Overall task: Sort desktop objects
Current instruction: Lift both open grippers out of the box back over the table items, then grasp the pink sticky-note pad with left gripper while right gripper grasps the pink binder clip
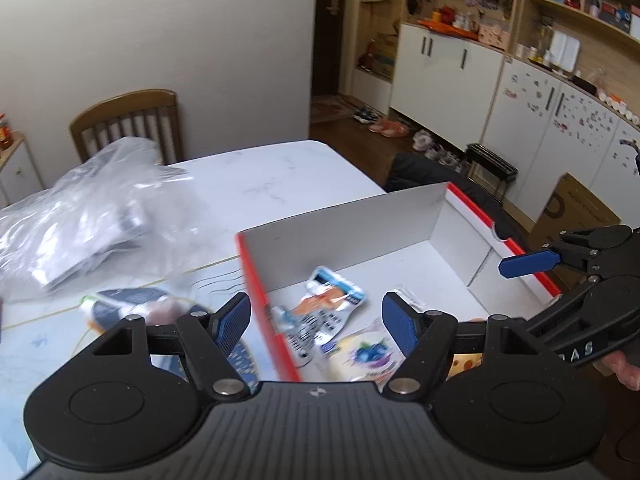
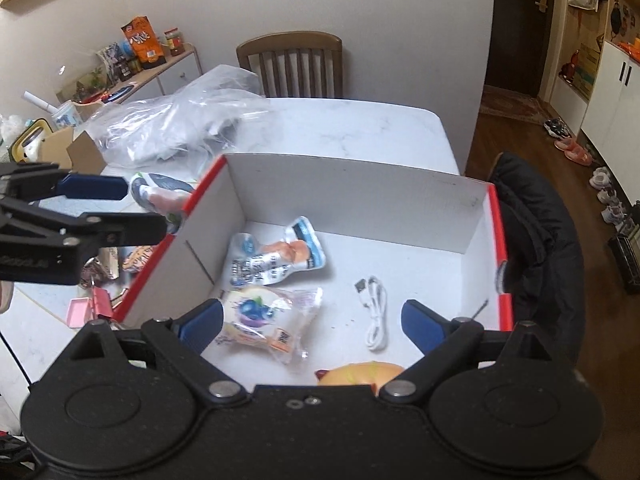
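A white cardboard box with a red rim [image 2: 496,216] stands on the table. Inside lie a blue-and-orange snack pouch [image 2: 280,256], a blueberry bread packet [image 2: 260,312], a coiled white USB cable [image 2: 376,312] and a yellow-orange item [image 2: 368,372] at the near wall. My right gripper [image 2: 312,324] hangs open above the box floor, holding nothing. My left gripper [image 1: 316,320] is open and empty over the box's left red rim [image 1: 260,300]. Outside that rim lies a second pouch [image 1: 128,300], also in the right wrist view [image 2: 160,192].
A crumpled clear plastic bag [image 1: 88,208] covers the table's far left. A pink clip [image 2: 80,308] and small wrappers [image 2: 108,264] lie left of the box. A wooden chair [image 2: 292,64] stands behind the table, and a dark jacket [image 2: 532,216] hangs right of the box.
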Demonstrator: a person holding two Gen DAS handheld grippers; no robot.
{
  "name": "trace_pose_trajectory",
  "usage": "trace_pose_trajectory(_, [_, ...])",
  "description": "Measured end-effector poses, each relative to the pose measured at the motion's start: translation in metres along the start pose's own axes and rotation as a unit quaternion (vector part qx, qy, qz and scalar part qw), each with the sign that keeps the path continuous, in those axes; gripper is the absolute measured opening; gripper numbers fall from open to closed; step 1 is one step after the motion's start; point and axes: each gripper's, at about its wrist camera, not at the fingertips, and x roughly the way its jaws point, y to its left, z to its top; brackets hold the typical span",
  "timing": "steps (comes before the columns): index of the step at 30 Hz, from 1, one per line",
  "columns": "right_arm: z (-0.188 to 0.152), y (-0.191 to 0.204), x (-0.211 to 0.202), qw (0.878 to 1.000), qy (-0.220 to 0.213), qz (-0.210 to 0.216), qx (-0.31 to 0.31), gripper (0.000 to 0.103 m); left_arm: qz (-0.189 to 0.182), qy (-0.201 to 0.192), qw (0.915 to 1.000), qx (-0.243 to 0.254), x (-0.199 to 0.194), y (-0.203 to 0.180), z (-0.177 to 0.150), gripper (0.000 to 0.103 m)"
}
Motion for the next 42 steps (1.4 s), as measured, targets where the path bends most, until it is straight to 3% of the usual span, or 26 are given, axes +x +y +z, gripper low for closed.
trace_pose_trajectory(8, [-0.002, 0.026, -0.003, 1.0, -0.01, 0.007, -0.009, 0.096, 0.007, -0.003, 0.9996, -0.027, -0.022, 0.029, -0.027, 0.073])
trace_pose_trajectory(10, [-0.004, 0.032, -0.003, 1.0, -0.013, 0.007, -0.006, 0.096, 0.004, -0.006, 0.9994, -0.033, -0.027, 0.037, -0.034, 0.079])
trace_pose_trajectory(23, [-0.009, 0.093, -0.005, 0.999, -0.034, 0.001, -0.003, 0.098, -0.027, 0.005, 0.9988, -0.042, -0.046, 0.091, -0.076, 0.087])
trace_pose_trajectory(27, [-0.011, 0.113, -0.002, 0.999, -0.034, 0.002, 0.0, 0.098, -0.026, 0.012, 0.9987, -0.042, -0.05, 0.112, -0.09, 0.102])
trace_pose_trajectory(42, [0.001, 0.188, 0.027, 0.999, -0.023, 0.014, -0.017, 0.098, -0.027, 0.029, 0.999, -0.022, -0.053, 0.176, -0.129, 0.102])
